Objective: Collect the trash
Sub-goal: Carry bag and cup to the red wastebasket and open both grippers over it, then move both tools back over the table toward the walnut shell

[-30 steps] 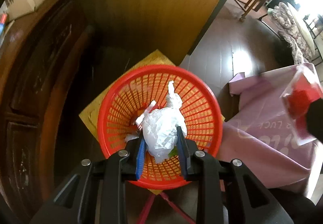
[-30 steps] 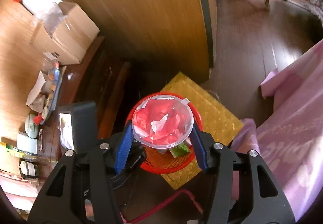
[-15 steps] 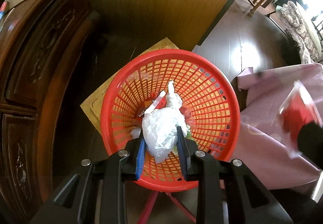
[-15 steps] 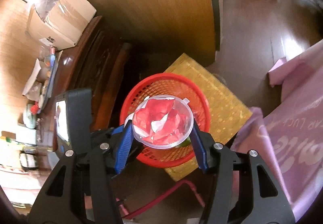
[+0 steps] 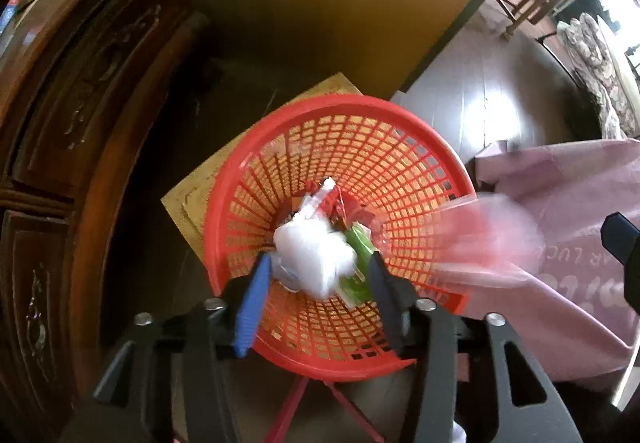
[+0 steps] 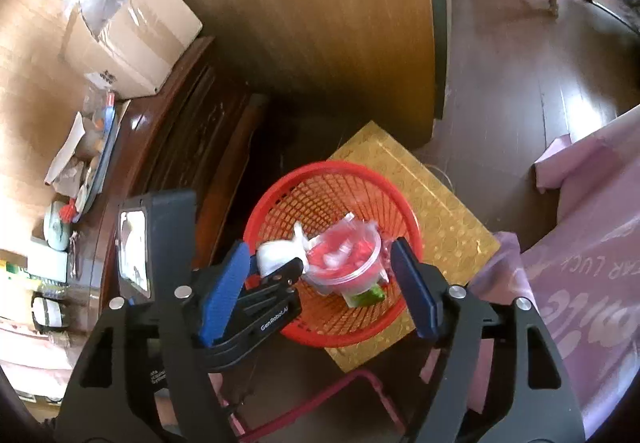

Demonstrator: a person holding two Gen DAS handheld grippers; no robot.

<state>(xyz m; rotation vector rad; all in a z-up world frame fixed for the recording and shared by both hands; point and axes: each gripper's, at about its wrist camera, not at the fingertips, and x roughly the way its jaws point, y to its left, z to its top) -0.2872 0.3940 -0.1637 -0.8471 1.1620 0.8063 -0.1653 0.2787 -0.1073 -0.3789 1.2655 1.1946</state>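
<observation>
Trash was what we saw in both views, lying in or just over the red basket [image 5: 420,147], which stood on a gold mat [image 6: 448,211] on the dark floor. Going left to right in the left wrist view, we saw a carved dark wood cabinet [image 5: 60,123], then the left gripper [image 5: 318,275] pointing steeply down into the basket. Its jaws were opening, and the white plastic bag [image 5: 312,255] sat between them, blurred, with a gap at each blue pad, so nothing was gripped. A green wrapper [image 5: 360,263] lay just beside the bag on the right. Further right a pink and red smear crossed the basket rim; from this view alone we could not tell what it was. A pink cloth [image 5: 560,203] filled the right edge.

The right wrist view cleared that up. On its left it showed what the other view cut off: an open cardboard box [image 6: 132,31] and clutter on top of the cabinet. Next came the left gripper's black body, then the right gripper [image 6: 320,279], its 2 jaws opening and well apart. Between them, touching neither pad, was a clear plastic cup [image 6: 344,259] stuffed with red scraps, blurred and tilted over the basket, just beside the white bag. The green wrapper showed under the cup. The pink cloth again lay at the far right.
</observation>
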